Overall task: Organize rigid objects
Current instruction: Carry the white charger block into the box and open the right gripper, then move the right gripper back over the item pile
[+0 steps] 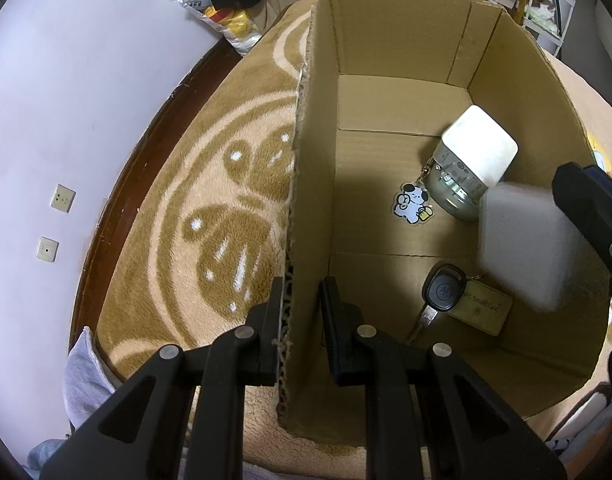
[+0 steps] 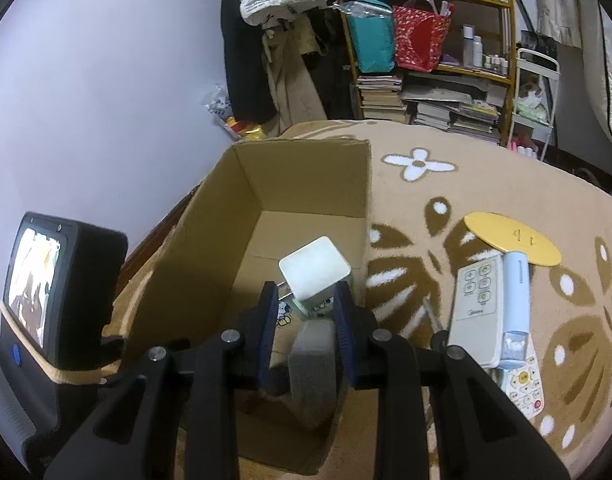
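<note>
Gripping a grey block (image 2: 314,356), the right gripper (image 2: 306,312) holds it over the cardboard box (image 2: 306,176). The left gripper (image 1: 302,316) is clamped on the box wall, at 9 o'clock from the block. Next it should lower and release beside the white-lidded jar (image 1: 472,160) and car key (image 1: 442,290). A card (image 1: 480,308) reads "Smart Card".

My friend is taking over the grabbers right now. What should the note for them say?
Left gripper: shut on the near wall of the brown cardboard box, steadying it.
Right gripper: shut on a grey rectangular block, held over the box.
Already in the box: a white-lidded jar, a cartoon dog keychain, a black car key with a card tag.
Left on the blanket: a white remote control, a pale blue tube, a yellow round disc, a button remote.
</note>
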{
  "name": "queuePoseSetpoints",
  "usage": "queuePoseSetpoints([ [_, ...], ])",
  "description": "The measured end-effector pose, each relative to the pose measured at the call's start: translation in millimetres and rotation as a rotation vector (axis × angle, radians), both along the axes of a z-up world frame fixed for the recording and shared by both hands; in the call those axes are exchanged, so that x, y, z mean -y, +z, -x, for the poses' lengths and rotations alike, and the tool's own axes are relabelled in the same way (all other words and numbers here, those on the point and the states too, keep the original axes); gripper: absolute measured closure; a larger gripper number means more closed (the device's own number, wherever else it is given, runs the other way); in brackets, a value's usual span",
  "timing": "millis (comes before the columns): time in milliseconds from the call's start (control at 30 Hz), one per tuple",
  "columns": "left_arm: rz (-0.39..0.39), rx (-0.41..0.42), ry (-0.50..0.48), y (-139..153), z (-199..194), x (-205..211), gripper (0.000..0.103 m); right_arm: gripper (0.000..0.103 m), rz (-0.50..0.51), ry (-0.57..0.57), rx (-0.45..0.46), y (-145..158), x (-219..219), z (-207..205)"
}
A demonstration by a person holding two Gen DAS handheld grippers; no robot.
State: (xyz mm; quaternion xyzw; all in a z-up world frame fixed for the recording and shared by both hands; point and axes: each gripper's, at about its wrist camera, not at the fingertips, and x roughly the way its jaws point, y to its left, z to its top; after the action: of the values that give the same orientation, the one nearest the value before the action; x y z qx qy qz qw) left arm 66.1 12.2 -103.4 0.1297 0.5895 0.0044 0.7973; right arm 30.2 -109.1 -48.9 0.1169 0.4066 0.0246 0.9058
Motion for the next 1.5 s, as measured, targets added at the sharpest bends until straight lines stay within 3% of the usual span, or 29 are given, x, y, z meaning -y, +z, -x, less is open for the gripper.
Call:
queuePoseSetpoints([
  [200, -0.006, -0.004, -0.005, -2, 1, 2, 0.086, 0.076, -0.02, -0.001, 0.007, 1, 6, 3],
  [400, -0.004, -0.009, 0.0, -3, 0, 1, 0.086, 0.072, -0.012, 0.009, 0.092, 28, 11, 11],
  [567, -0.006, -0.007, -0.002, -3, 1, 0, 0.086, 0.047, -0.022, -0.044, 0.137, 45, 37, 11],
  [733, -0.007, -0.007, -0.003, -3, 1, 0, 0.085, 0.036, -0.021, -0.095, 0.137, 48, 63, 9],
  [800, -0.006, -0.007, -0.003, -3, 1, 0, 0.085, 0.029, -0.015, -0.113, 0.123, 47, 73, 8],
  [867, -0.007, -0.007, -0.003, -3, 1, 0, 0.085, 0.014, 0.005, -0.129, 0.114, 46, 80, 10],
  [933, -0.007, -0.007, -0.003, -3, 1, 0, 0.085, 0.009, 0.02, -0.147, 0.123, 46, 85, 12],
  [1500, -0.006, -0.009, -0.002, -5, 0, 0, 0.085, 0.007, -0.063, -0.149, -0.015, -8, 109, 12],
])
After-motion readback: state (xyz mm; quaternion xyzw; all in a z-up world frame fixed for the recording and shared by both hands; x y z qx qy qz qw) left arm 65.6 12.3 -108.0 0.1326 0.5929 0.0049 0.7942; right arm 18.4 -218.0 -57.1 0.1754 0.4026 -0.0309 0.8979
